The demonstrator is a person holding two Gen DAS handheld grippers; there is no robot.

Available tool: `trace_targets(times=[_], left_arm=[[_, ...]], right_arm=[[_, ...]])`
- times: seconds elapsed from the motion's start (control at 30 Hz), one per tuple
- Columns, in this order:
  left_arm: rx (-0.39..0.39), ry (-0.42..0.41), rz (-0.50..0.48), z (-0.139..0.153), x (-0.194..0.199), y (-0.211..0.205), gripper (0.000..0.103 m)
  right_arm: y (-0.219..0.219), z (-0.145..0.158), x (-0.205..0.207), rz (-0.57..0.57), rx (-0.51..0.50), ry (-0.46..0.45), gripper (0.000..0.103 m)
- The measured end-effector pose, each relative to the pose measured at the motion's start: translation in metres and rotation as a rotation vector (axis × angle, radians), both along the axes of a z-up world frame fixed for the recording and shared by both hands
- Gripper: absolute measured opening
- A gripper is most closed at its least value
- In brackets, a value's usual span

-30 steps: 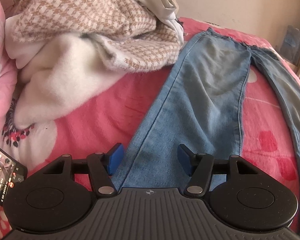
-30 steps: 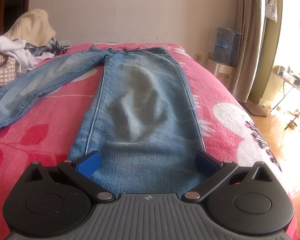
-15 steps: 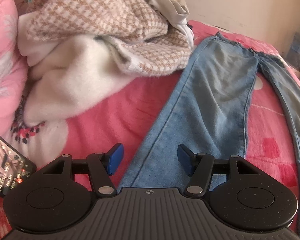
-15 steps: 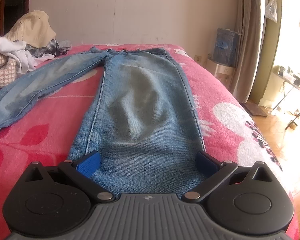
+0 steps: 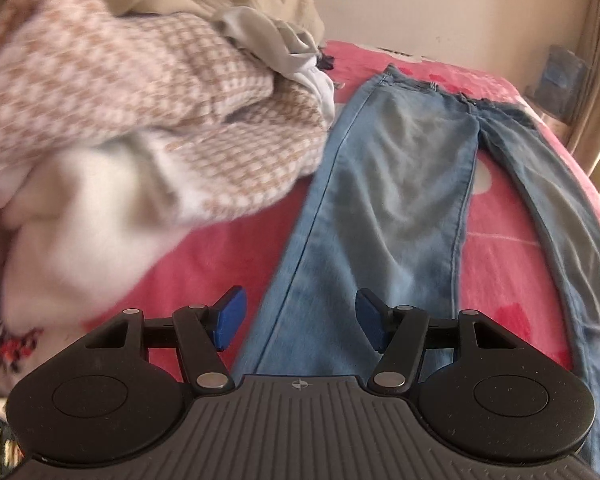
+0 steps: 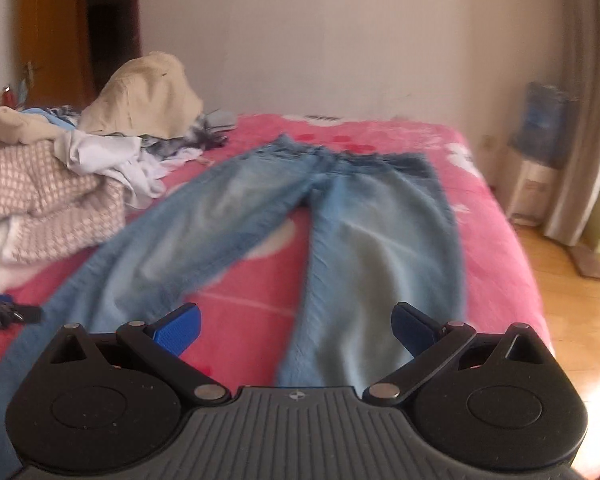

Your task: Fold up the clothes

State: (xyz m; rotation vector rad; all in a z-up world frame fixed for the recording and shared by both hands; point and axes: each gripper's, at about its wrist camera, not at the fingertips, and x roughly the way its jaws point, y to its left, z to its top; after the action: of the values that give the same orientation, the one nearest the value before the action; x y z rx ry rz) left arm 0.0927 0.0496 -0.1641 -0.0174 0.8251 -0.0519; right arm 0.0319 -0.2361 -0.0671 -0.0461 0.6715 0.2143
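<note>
1. Now we're holding the left gripper (image 5: 298, 318) over one jeans (image 5: 384, 216) leg, pads apart w/ nothing gripped.
2. We're keeping the right gripper (image 6: 296, 330) wide, nothing between pads, above the other leg.
3. Jeans are lying flat on the pink bedspread (image 6: 488, 232), beside the clothes pile (image 5: 140, 112).

Bed (image 6: 480, 208) w/ pink floral cover, white blossoms on it. Plain pale wall (image 6: 320, 40) behind. Right of bed: wood floor (image 6: 560, 280), beige curtain (image 6: 580, 140), blue bottle (image 6: 546, 120) on a small white stand (image 6: 530, 188) near the wall, blurred. Far left: brown wooden door/cabinet (image 6: 52, 32), can't tell which.
</note>
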Motion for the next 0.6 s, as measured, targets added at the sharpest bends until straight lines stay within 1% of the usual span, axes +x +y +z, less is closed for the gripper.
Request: trace_targets(times=[0.07,0.13,0.2,0.33,0.4,0.43,0.5,0.57,0.6], left_arm=[[0.014,0.009,-0.014,-0.01,0.01,-0.002,0.06],[0.021,0.02,-0.026,-0.02,0.019,-0.003,0.06],[0.021,0.024,-0.021,-0.027,0.025,-0.001,0.06],[-0.027,-0.013,0.012,-0.032,0.034,0.005,0.058],[-0.053,-0.021,0.013,-0.034,0.038,0.007,0.053],[-0.06,-0.021,0.01,-0.035,0.041,0.008,0.048],[-0.057,-0.033,-0.01,-0.036,0.044,0.007,0.042],[-0.047,-0.05,-0.038,-0.036,0.044,0.006,0.034],[-0.044,-0.056,-0.05,-0.035,0.044,0.005,0.032]], right_arm=[[0.005,0.011,0.027,0.027,0.027,0.049,0.103],[0.012,0.016,0.051,0.045,0.054,0.076,0.103],[0.023,0.018,0.073,0.065,0.052,0.088,0.103],[0.048,0.015,0.122,0.113,0.036,0.108,0.103],[0.058,0.01,0.148,0.137,0.05,0.13,0.103],[0.062,0.008,0.161,0.152,0.065,0.144,0.103],[0.069,0.003,0.188,0.167,0.087,0.174,0.103],[0.079,-0.002,0.218,0.145,0.101,0.198,0.103],[0.084,-0.005,0.231,0.132,0.107,0.207,0.103]])
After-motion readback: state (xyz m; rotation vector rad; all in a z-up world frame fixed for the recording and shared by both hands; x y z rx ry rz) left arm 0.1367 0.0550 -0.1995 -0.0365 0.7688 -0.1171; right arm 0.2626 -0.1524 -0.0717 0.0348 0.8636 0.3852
